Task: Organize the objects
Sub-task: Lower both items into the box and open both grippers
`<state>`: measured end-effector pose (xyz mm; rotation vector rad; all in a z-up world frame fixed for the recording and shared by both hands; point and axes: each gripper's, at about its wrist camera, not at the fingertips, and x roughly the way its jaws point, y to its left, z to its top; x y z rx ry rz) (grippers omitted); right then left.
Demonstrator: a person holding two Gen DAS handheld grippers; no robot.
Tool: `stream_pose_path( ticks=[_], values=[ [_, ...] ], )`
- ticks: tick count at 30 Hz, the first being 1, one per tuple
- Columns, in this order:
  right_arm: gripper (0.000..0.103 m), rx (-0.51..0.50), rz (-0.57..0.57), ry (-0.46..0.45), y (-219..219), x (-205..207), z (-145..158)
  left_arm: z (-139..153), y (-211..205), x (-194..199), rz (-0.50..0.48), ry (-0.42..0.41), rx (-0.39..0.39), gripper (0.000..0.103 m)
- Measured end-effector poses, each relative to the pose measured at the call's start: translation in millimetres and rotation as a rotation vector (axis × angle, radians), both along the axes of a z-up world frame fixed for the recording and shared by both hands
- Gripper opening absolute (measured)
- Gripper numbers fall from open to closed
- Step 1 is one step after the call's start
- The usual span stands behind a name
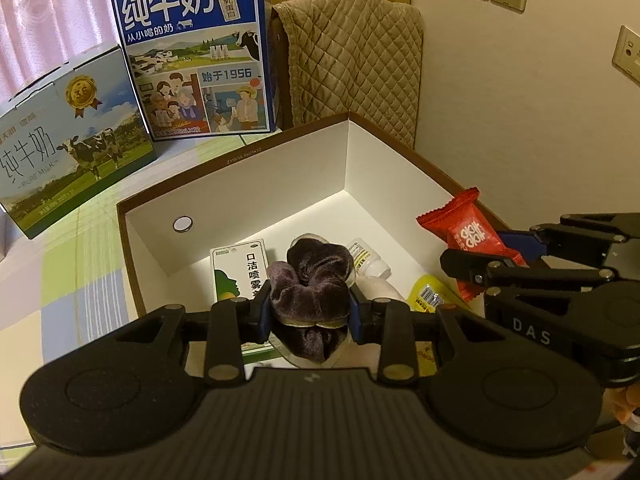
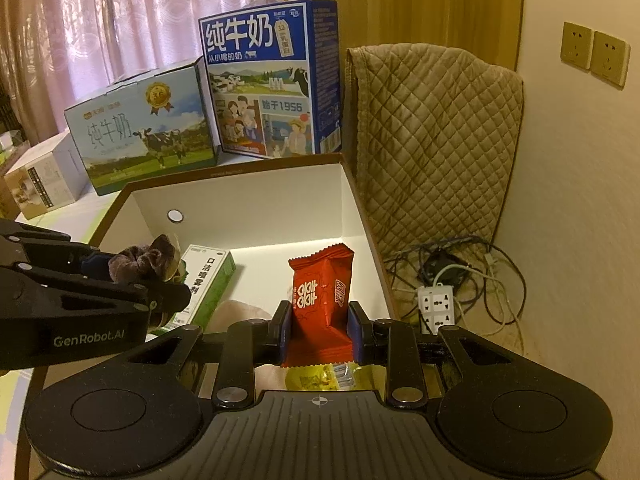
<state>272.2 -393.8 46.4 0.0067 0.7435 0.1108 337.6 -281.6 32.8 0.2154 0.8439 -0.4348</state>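
Left wrist view: velvet scrunchie (image 1: 310,280) clamped betw. left gripper (image 1: 310,312) fingers, held over the open white box (image 1: 256,172), prob. for dropping in w/ the spray carton (image 1: 240,268), small bottle (image 1: 368,258) & yellow packet (image 1: 426,294). Right gripper (image 2: 319,328) fingers pinch red snack packet (image 2: 320,292) above same box, likely same reason. Milk cartons (image 1: 192,48) stand behind on tabletop (image 1: 72,272).

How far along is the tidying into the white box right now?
Partly done: a green spray carton, a small white bottle and a yellow packet already lie in the box. In hand: the left gripper clamps a purple scrunchie, the right gripper a red snack packet, both over the box. Left: releasing them.
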Motion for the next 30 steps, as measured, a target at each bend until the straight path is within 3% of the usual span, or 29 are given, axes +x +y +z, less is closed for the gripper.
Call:
stream_pose_path(
  ticks=[8,23,26,30],
  values=[
    [0.034,-0.001,0.024,-0.038,0,0,0,-5,0,5,-0.002,0.007,0.005,0.031],
    [0.034,0.036,-0.021,-0.051,-13,-5,4,-8,-6,21,0.001,-0.007,0.017,0.032],
    [0.036,0.046,-0.028,-0.050,-14,-4,4,-5,-11,27,-0.005,-0.025,-0.004,0.035],
    [0.038,0.053,-0.017,-0.050,-15,-9,5,-1,-15,35,0.004,-0.057,-0.033,0.055]
  ],
)
